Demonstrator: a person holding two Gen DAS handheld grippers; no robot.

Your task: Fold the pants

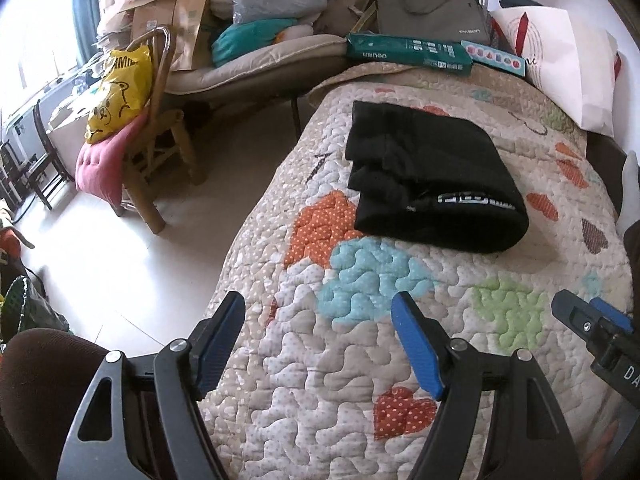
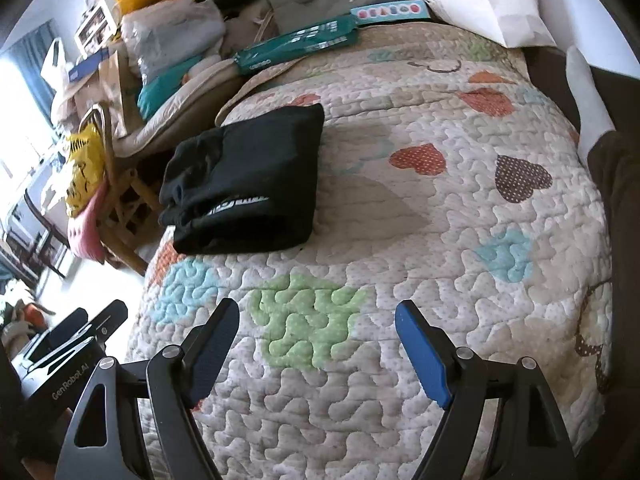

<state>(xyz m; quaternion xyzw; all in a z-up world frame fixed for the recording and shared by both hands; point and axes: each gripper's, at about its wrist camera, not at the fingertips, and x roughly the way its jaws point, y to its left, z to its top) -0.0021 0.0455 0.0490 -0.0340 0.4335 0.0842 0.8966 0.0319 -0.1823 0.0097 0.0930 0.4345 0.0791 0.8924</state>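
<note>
Both claws sit with their jaws spread wide and nothing between them: my left gripper (image 1: 318, 316) and my right gripper (image 2: 316, 320) hover low over the quilt (image 2: 460, 208), side by side.

From the left wrist, the black pants (image 1: 432, 176) lie at about 12 o'clock, well apart from the fingertips, folded into a compact bundle flat on the quilt, with a white printed logo showing along the near fold. From the right wrist the same bundle (image 2: 248, 176) sits at 11 o'clock, near the quilt's left edge.

Beyond the pants, at 12 o'clock, a green box (image 1: 408, 52) lies at the quilt's far edge, with a grey bag (image 1: 432, 12) behind it. A white paper bag (image 1: 568, 68), I think, stands at 1 o'clock. Off the bed at 10 o'clock, a wooden chair (image 1: 160, 160) carries a pink cushion (image 1: 104, 164) and a yellow bag (image 1: 120, 92).
</note>
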